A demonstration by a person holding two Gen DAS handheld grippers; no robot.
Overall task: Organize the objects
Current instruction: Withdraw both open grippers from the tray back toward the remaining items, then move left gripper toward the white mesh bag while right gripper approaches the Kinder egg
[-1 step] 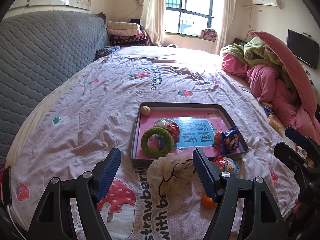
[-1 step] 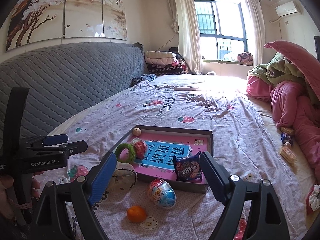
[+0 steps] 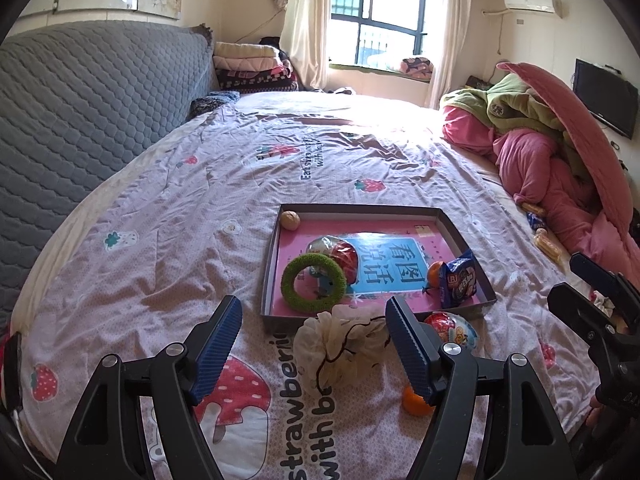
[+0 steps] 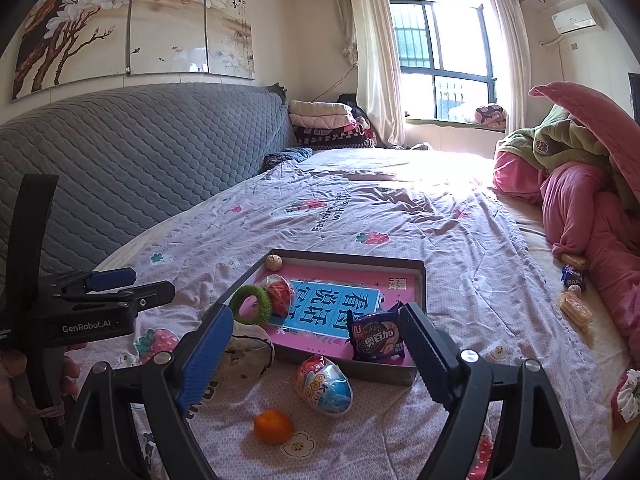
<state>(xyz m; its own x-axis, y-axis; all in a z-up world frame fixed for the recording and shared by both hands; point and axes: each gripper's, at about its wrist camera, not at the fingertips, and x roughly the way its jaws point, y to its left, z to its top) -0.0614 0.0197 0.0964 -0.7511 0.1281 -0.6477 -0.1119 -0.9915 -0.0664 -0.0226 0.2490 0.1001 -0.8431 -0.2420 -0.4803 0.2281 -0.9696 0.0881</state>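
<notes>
Tray (image 3: 468,236): a shallow dark cardboard box lid with a pink and blue printed floor, lying flat on the bed (image 3: 168,216), apparently the place where things are being gathered.
Already inside: a fuzzy green ring (image 3: 313,282), a glossy red foil egg (image 3: 340,251) behind it, a walnut (image 3: 289,220) in the far corner, a crinkly blue biscuit packet (image 4: 376,336) and, partly hidden beside it, what looks like a small orange (image 3: 434,274).
Outside, near the tray's front wall: a limp cream scrunchie (image 3: 340,344), a shiny foil-wrapped egg (image 4: 324,384), and a round tangerine (image 4: 273,426) on the quilt.
Left tool (image 3: 314,344): released, jaws wide apart, framing the scrunchie without touching it, probably the next pick.
Right tool (image 4: 316,354): released, empty, hanging above the egg and tangerine.
Far side: more wrapped snacks (image 4: 574,306) lie by the pink duvet (image 4: 580,216).
</notes>
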